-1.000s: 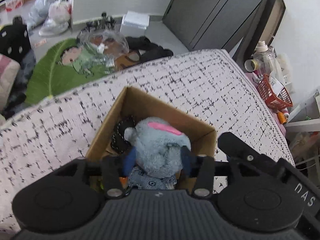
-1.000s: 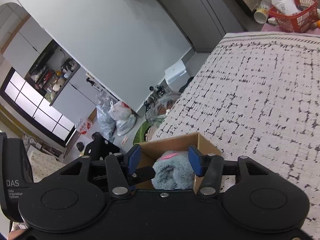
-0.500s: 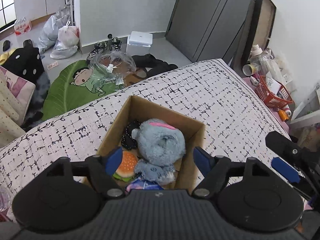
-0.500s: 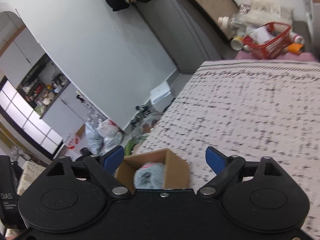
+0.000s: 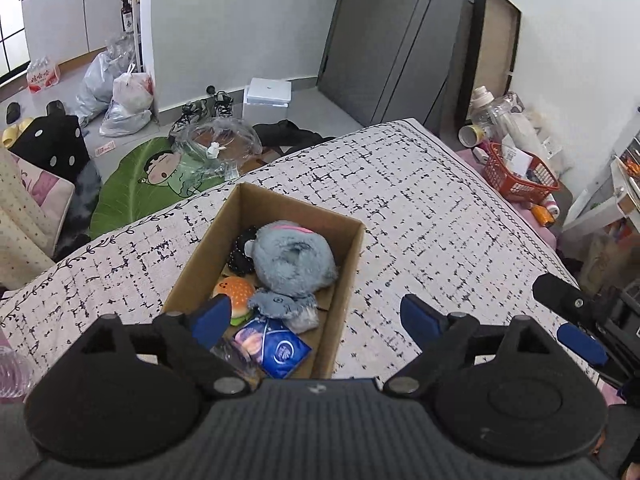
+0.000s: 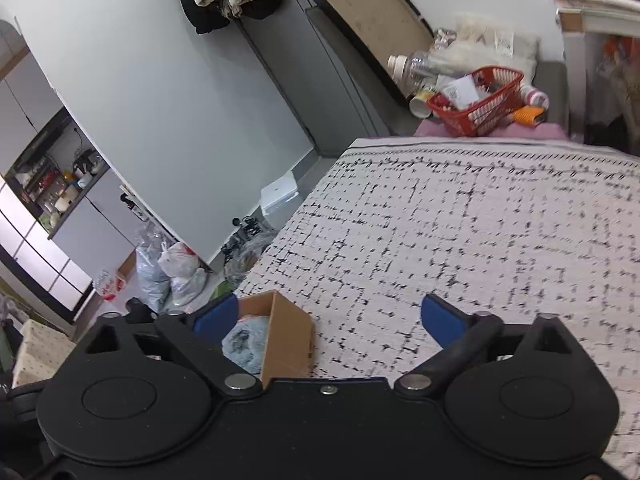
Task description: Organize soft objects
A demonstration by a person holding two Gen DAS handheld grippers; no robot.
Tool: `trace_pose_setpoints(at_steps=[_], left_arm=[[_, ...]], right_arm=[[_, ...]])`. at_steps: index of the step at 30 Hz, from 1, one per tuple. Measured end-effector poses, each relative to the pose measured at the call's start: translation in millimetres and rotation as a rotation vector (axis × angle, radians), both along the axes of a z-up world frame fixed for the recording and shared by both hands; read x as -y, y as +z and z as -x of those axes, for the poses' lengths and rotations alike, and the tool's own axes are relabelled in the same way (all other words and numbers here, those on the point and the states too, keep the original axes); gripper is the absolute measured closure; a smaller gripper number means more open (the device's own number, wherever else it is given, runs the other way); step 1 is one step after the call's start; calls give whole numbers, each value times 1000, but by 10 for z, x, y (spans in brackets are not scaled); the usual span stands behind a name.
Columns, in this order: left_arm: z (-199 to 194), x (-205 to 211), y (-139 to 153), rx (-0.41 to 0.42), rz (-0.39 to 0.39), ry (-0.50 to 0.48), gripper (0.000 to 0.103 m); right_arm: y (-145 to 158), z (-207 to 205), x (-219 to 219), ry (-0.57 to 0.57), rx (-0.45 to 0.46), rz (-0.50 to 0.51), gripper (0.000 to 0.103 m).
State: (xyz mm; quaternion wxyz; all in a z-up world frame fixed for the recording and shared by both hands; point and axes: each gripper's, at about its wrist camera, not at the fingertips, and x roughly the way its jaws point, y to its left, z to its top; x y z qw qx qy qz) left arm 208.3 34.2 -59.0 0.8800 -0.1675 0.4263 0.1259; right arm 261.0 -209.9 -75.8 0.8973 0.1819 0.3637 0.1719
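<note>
Left wrist view
- Left gripper [image 5: 316,314]: jaws spread wide and opening more, nothing pinched; hanging above the near end of the box, blue pads well clear of the toys.
- Cardboard box [image 5: 354,256]: open top, sitting on the checked bedspread [image 5: 432,216], near end cut off behind the gripper body.
- Grey plush [image 5: 294,260]: lying inside the box, filling most of the far half, pink patch on top.
- Burger toy [image 5: 234,292]: in the box, just beside the plush, partly behind the left pad.
- Blue packet [image 5: 276,346]: near end of the box, tucked under the plush's lower bit.
- Black thing [image 5: 240,254]: wedged between plush and box wall, mostly hidden, can't really tell what.
- Open room: loads of bare bedspread right of the box; far edge of the bed drops to a cluttered floor, right edge runs along a red basket [image 5: 516,180] and bottles.
- Right gripper [image 5: 576,320]: only one arm and blue pad poking in at the right edge, rest cut off.

Right wrist view
- Right gripper [image 6: 328,318]: jaws about as wide as they go and opening, empty, only bedspread [image 6: 480,232] between them.
- Cardboard box [image 6: 288,336]: low left, just a corner showing past the left finger.
- Grey plush [image 6: 244,344]: peeking over the box rim, mostly hidden.
- Open room: wide empty stretch of bed ahead and right, slightly blurry; red basket [image 6: 476,108] past the far edge.
</note>
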Motion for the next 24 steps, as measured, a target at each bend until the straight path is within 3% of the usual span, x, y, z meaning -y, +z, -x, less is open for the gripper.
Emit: trace_pose_setpoints(at_steps=[5, 13, 24], left_arm=[[177, 91, 100, 17, -25, -16, 11], [484, 202, 266, 43, -48, -35, 1], [899, 282, 408, 68, -66, -62, 1]], right_arm=[[81, 209, 81, -12, 18, 49, 0], [300, 569, 210, -11, 56, 70, 0], [464, 990, 340, -46, 63, 86, 0]])
